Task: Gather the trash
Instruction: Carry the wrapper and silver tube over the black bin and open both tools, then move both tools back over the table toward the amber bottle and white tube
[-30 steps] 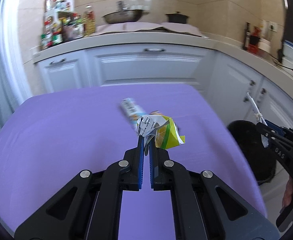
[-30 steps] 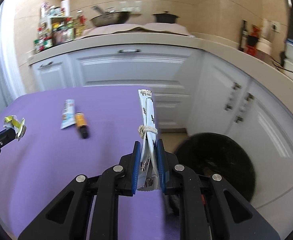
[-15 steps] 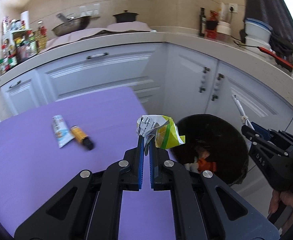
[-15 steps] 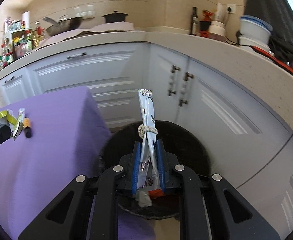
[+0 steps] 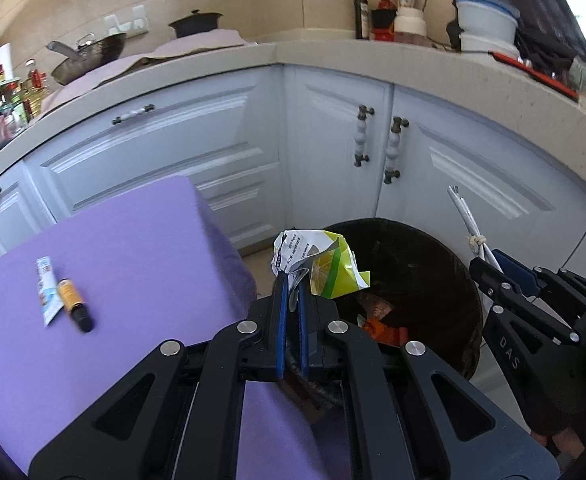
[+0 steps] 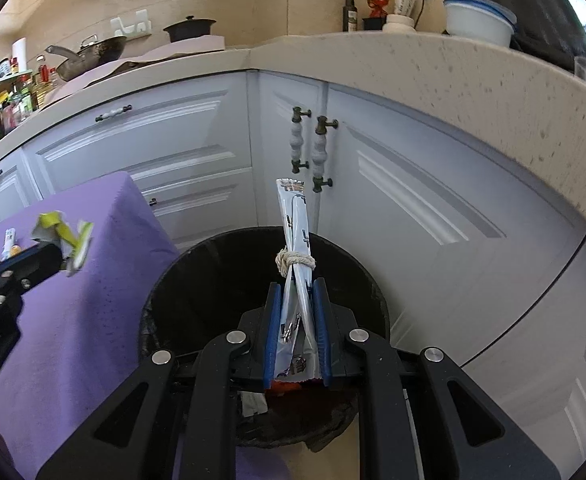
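Trash is in both grips: the left gripper (image 5: 291,280) has its jaws pinched nearly together on a crumpled yellow and white wrapper (image 5: 321,266), held at the near rim of the black bin (image 5: 445,264). The right gripper (image 6: 297,300) has its jaws closed on a long silver packet (image 6: 296,224) tied with string, standing upright over the bin's mouth. Left of the bin, a small tube (image 5: 47,292) and a little orange bottle (image 5: 75,304) lie side by side on the purple worktop (image 5: 133,260). Beyond stand white cabinets (image 5: 333,128).
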Demonstrator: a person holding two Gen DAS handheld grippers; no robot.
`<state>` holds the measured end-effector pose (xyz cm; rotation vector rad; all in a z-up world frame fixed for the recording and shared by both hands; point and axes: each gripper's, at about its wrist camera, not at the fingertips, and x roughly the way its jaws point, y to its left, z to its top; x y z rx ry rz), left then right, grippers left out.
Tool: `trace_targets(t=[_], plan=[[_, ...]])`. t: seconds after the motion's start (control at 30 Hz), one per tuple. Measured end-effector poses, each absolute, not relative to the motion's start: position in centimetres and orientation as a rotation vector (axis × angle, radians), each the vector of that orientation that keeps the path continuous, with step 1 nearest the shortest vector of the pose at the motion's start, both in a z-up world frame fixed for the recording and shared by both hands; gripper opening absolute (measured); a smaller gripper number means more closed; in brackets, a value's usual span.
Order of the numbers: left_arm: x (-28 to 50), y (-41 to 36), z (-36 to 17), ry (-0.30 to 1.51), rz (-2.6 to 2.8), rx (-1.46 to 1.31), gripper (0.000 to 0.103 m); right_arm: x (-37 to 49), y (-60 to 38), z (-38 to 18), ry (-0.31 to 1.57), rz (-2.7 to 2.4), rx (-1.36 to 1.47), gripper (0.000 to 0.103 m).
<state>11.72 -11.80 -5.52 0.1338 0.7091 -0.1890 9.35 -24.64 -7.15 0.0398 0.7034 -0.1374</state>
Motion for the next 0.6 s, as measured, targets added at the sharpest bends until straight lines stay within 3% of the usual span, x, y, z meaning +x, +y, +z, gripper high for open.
trace_targets(t=[0.37,0.47,0.53,0.6], plan=[[14.6,-14.6,-7.3,0.76,-0.211,0.142,0.006,10.9,-26.6,-8.3,0.719,-0.154,0.076,0.018],[15.0,-14.6,-7.3,0.764,-0.213,0.126,0.019,11.5,-26.9,-8.6,0.723,-0.153,0.086,0.021],[15.1,-14.4,-7.2,0.76,-0.201,0.119,0.033,11.9,-27.2,-8.9,0.732,-0.154,0.097,0.03],[15.1,-14.0,-7.1,0.755,-0.191,0.106,0.037,11.9,-27.4,-9.0,0.729,-0.166,0.099,0.035]])
